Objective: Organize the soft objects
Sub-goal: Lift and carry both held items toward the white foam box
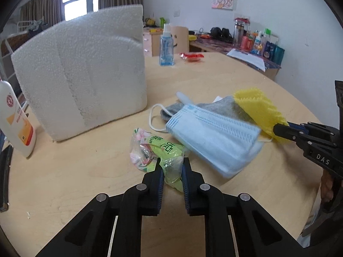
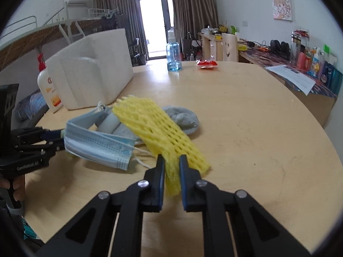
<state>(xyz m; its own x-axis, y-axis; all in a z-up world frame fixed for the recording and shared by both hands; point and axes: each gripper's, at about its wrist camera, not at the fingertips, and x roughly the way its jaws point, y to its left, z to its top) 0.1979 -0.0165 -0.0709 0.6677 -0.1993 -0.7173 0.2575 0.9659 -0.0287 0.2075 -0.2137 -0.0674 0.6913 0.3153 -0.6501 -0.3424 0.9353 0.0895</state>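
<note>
- The left gripper [image 1: 171, 160] was clamped on a green plastic packet [image 1: 165, 150], just in front of the blue face mask [image 1: 212, 132].
- The right gripper [image 2: 171, 158] pinched the yellow foam net [image 2: 158, 130], draped over that mask's far side.
- A grey sock [image 1: 227, 107] lay beneath the mask, on the wooden table [image 1: 214, 75].
- A white foam block [image 1: 85, 68] stood behind the mask, to its left.
</note>
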